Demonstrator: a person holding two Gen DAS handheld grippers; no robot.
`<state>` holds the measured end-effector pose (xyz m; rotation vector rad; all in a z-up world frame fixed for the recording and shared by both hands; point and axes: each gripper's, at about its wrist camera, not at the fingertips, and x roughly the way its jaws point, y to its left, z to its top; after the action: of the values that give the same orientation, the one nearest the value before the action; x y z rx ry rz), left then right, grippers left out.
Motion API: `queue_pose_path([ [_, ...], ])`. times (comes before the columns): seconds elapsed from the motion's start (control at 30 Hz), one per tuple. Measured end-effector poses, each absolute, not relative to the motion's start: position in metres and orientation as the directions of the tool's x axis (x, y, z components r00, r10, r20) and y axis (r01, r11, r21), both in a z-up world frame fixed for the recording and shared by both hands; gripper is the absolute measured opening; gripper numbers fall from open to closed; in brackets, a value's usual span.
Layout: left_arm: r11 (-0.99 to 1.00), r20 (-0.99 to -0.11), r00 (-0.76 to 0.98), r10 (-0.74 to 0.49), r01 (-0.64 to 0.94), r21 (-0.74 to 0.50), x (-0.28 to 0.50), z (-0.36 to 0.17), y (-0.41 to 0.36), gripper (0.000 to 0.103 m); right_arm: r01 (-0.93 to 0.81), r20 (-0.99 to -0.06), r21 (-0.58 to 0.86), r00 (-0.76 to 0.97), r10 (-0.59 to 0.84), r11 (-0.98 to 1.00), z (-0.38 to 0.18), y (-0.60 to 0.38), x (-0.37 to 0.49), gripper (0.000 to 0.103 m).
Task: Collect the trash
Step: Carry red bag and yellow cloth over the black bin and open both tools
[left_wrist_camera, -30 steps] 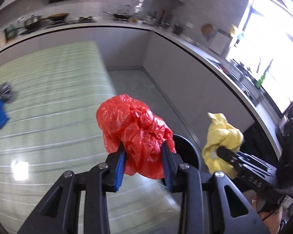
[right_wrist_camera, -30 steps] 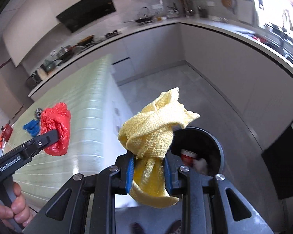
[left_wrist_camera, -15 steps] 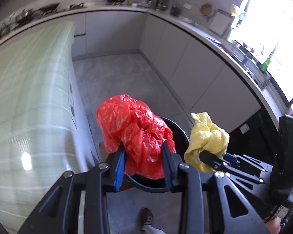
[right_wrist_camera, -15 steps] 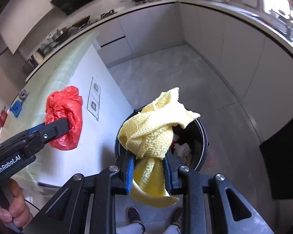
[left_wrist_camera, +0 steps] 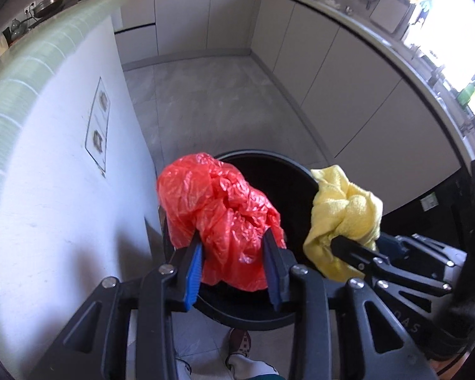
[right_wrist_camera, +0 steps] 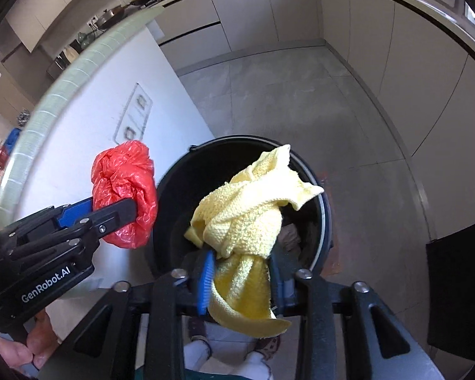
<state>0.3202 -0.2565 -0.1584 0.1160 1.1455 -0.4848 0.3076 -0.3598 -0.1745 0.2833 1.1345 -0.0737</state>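
Observation:
A crumpled red plastic bag [left_wrist_camera: 218, 209] sits between the blue pads of my left gripper [left_wrist_camera: 232, 247], whose jaws are just starting to open. It hangs over the near left rim of a round black trash bin [left_wrist_camera: 269, 155] on the floor. My right gripper [right_wrist_camera: 240, 259] holds a knotted yellow cloth [right_wrist_camera: 247, 215] over the bin's [right_wrist_camera: 237, 139] mouth. Its jaws are opening, and the pads still touch the cloth. Each view shows the other gripper from the side: the right one [left_wrist_camera: 354, 243] with the cloth [left_wrist_camera: 345, 212], the left one [right_wrist_camera: 117, 209] with the bag [right_wrist_camera: 123, 180].
The white side of the kitchen island [left_wrist_camera: 63, 190], with a socket panel [left_wrist_camera: 98, 126], stands close on the bin's left. Grey cabinets [left_wrist_camera: 332, 72] line the far and right walls around a tiled floor [right_wrist_camera: 285, 101]. Paper trash [right_wrist_camera: 289, 234] lies in the bin. A person's shoes [right_wrist_camera: 202, 326] show below.
Both grippers have come off the green-striped counter and sunk down over the black bin, tilting more steeply downward. The bag and the cloth are still between the pads.

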Motion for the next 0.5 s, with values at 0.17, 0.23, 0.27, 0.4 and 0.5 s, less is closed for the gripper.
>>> queue_pose_path([
  [0.17,0.903,-0.911,0.318,-0.262,0.415,-0.115,0.327,-0.168,-0.267,0.083,0.225,-0.89,0.174,0.454,0.055,0.959,-0.167,-0.371,0.309,0.062],
  [0.23,0.911,-0.916,0.319,-0.245,0.399,-0.105,0.329,-0.165,-0.27,0.083,0.251,-0.874,0.166,0.486,0.024,0.954,-0.157,-0.378,0.303,0.062],
  [0.27,0.912,-0.917,0.318,-0.241,0.398,-0.101,0.33,-0.162,-0.27,0.083,0.259,-0.866,0.167,0.499,0.017,0.951,-0.152,-0.38,0.302,0.062],
  [0.4,0.916,-0.902,0.34,-0.265,0.38,-0.127,0.326,-0.13,-0.266,0.083,0.305,-0.834,0.214,0.552,0.011,0.928,-0.121,-0.389,0.296,0.062],
  [0.5,0.917,-0.879,0.374,-0.296,0.367,-0.153,0.323,-0.092,-0.257,0.083,0.305,-0.811,0.213,0.585,-0.006,0.928,-0.092,-0.387,0.296,0.062],
])
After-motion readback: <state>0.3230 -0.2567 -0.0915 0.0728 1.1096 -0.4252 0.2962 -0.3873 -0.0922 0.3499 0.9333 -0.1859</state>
